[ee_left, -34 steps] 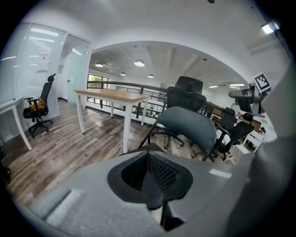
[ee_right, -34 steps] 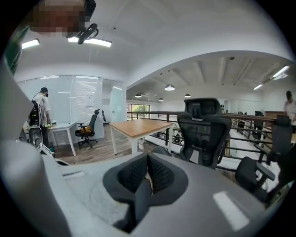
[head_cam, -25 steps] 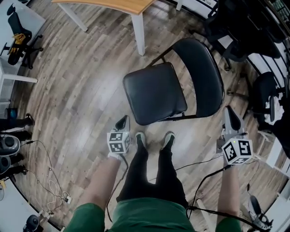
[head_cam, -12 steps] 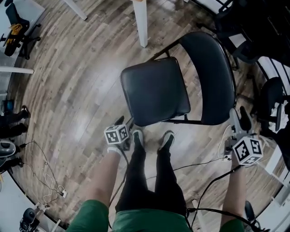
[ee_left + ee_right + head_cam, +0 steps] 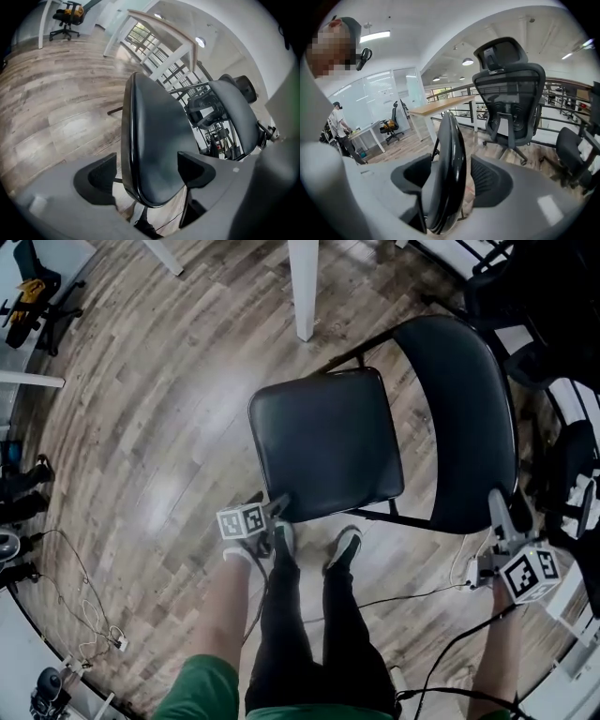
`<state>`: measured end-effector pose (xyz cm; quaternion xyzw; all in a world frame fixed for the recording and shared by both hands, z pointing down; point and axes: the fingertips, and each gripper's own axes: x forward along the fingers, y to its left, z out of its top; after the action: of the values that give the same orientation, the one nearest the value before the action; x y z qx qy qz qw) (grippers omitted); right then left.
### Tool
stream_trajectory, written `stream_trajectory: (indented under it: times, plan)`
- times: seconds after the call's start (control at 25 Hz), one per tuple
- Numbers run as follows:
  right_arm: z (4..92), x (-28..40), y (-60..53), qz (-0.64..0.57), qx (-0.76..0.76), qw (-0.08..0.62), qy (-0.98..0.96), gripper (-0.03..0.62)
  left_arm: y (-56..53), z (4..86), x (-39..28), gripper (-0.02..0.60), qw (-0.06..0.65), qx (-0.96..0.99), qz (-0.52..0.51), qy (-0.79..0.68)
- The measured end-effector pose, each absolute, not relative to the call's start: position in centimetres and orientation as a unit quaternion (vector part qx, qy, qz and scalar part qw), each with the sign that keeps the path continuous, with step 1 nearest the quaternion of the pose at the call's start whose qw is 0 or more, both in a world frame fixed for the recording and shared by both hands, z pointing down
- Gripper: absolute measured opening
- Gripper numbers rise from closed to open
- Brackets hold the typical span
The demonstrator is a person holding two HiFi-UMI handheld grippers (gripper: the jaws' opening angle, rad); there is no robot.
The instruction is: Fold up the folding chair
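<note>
the folding chair [image 5: 375, 427] stands open on the wood floor [image 5: 141, 427]. its black seat [image 5: 323, 451] lies level and its black backrest [image 5: 469, 418] rises at the seat's right in the head view.

the left claw [image 5: 272, 510] is at the seat's near left corner. its jaws have just been opening and stand wide, with the seat's rim between them and not pinched. the right claw [image 5: 507, 514] is at the near end of the backrest. its jaws have also just been opening and stand wide, one on either side of the backrest's edge, with a gap on both sides.

the person's shoes [image 5: 345, 545] are just beside the seat's near edge. a white table leg [image 5: 302, 287] stands on the floor beyond the chair, apart from it. cables [image 5: 84, 615] lie toward the floor's left edge. in the right gripper view an office chair [image 5: 511, 98] stands beyond the backrest.
</note>
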<state>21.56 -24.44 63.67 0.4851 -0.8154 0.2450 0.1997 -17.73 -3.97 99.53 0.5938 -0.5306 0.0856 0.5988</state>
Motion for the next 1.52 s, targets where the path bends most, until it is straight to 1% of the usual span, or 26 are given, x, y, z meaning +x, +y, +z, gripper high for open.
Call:
stream_trajectory:
  times: [0.28,0.48,0.76,0.96,1.12,1.24,1.52]
  plan:
    - [65.2,20.7,-25.0,0.264,0.452,0.202,-0.828,0.258,-5.1,103.1,-16.2,0.402,0.626,0.601,0.054,-0.494]
    - [65.0,20.4,-25.2,0.275,0.438,0.197,-0.833,0.256,-5.2,103.5,-15.7,0.414,0.637,0.618,0.028,-0.461]
    - [65.5,20.9,-25.2,0.298,0.444,0.187,-0.824,0.176,-5.5,103.8,-15.8,0.413,0.649,0.611,-0.003,-0.454]
    - [65.5,20.9,-25.2,0.309,0.446,0.185,-0.820,0.169,-5.5,103.6,-16.1,0.413,0.648,0.594,-0.028,-0.476]
    - [65.2,20.8,-25.4,0.316,0.447,0.180,-0.817,0.169,-5.7,103.1,-16.6,0.411,0.649,0.578,-0.058,-0.491]
    - [64.6,20.7,-25.4,0.317,0.448,0.177,-0.817,0.156,-5.5,102.1,-16.3,0.411,0.653,0.576,-0.074,-0.487]
    - [60.8,19.5,-24.9,0.295,0.435,0.154,-0.837,0.147,-6.5,97.1,-14.5,0.410,0.649,0.580,-0.104,-0.481]
